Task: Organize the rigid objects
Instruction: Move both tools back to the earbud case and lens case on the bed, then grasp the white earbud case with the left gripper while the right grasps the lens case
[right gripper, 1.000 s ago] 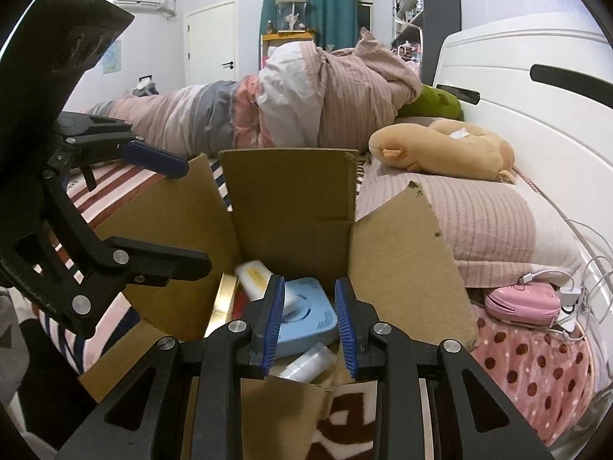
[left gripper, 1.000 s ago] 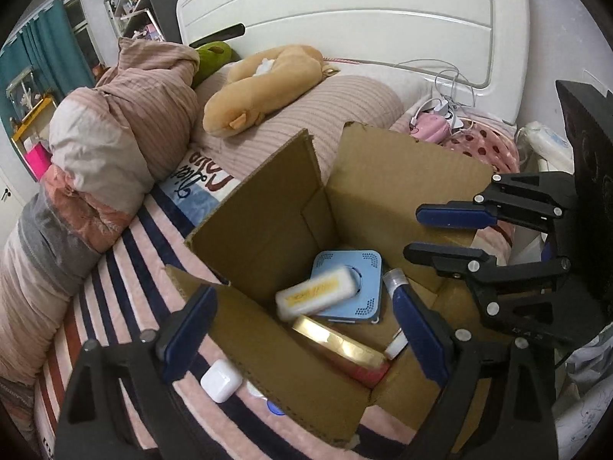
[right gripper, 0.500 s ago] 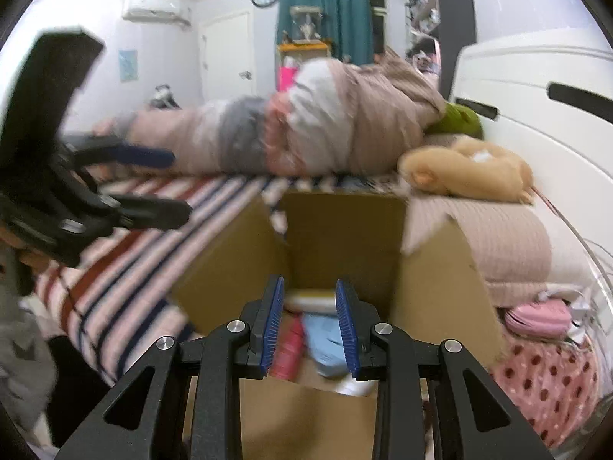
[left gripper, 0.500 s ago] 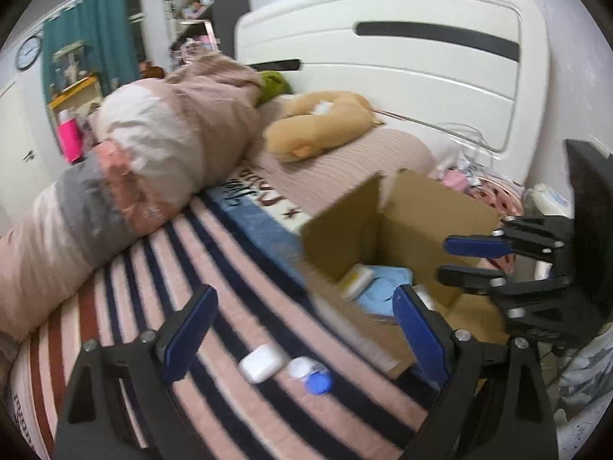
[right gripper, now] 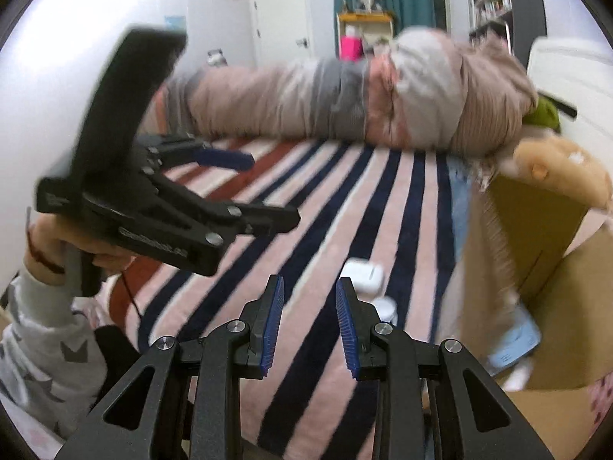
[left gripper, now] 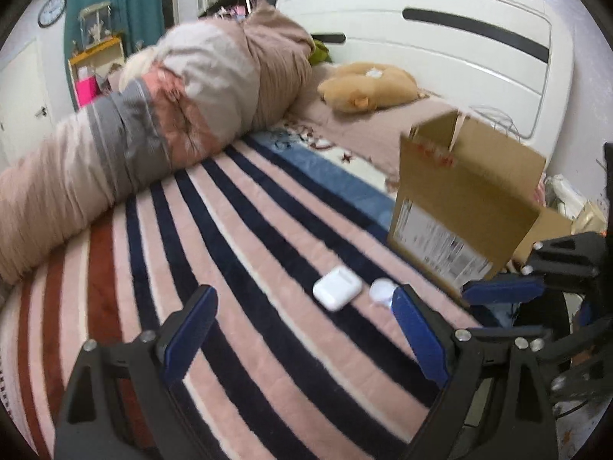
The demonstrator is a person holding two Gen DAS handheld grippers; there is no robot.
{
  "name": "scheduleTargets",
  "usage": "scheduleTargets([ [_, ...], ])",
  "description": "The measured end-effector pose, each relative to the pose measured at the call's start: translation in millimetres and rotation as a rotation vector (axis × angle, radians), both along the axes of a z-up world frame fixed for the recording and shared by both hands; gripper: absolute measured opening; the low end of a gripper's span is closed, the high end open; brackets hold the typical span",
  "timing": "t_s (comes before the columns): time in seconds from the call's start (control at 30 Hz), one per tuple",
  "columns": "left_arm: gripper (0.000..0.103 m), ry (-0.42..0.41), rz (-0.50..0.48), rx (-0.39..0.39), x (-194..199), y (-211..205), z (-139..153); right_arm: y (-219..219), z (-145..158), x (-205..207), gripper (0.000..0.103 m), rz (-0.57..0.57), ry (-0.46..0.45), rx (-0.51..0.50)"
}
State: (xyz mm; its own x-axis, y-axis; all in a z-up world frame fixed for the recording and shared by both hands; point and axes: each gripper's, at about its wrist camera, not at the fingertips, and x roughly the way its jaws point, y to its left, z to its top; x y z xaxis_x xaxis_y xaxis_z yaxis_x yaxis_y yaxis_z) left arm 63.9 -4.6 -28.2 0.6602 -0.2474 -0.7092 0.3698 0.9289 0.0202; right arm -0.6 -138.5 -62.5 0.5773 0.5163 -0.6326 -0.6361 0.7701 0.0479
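White earbud case lies on soft striped bedding just beside a small round lid; left gripper, jaws wide apart, risks nudging either away, while right gripper, jaws together and empty, may crowd it.

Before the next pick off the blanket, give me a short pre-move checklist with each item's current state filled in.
1. Left tongs open wide, nothing between them: ok.
2. Right tongs empty: ok; nearly shut, must open before any grasp: not ok.
3. White earbud case lying free on the striped blanket, unobstructed: ok.
4. Small round white item beside the case, touching or apart: cannot tell.
5. Cardboard box open with room inside: ok.
6. Views sharp enough to aim: not ok, blurred.
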Motion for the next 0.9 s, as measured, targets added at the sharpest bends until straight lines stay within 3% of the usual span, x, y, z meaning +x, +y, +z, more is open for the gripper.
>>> scheduleTargets([
  [0.13,0.091,0.058,-0.048,-0.018,18.6,-1.3,-37.7,3.9,-34.6,20.9,0.025,-0.099,0.056,-0.031],
  [0.27,0.091,0.125,-0.106,-0.037,48.3,-10.5,-76.2,-0.7,-64.8,40.9,0.033,-0.237,0.059,-0.085],
  [0.47,0.091,0.172,-0.169,-0.091,81.8,-23.9,-109.6,3.8,-90.5,58.2,0.033,-0.301,-0.006,-0.173],
  [0.63,0.091,0.183,-0.222,-0.124,99.1,-32.3,-119.5,1.2,-97.5,66.6,0.033,-0.331,-0.027,-0.160],
  [0.73,0.076,0.179,-0.237,-0.120,103.1,-37.1,-122.6,-0.1,-99.9,70.9,0.030,-0.335,-0.042,-0.137],
  [0.83,0.054,0.172,-0.293,-0.144,98.6,-41.0,-120.6,0.3,-101.9,69.8,0.029,-0.321,-0.043,-0.129],
  [0.9,0.049,0.159,-0.306,-0.137,92.3,-42.4,-118.0,0.7,-101.9,69.3,0.029,-0.310,-0.038,-0.121],
])
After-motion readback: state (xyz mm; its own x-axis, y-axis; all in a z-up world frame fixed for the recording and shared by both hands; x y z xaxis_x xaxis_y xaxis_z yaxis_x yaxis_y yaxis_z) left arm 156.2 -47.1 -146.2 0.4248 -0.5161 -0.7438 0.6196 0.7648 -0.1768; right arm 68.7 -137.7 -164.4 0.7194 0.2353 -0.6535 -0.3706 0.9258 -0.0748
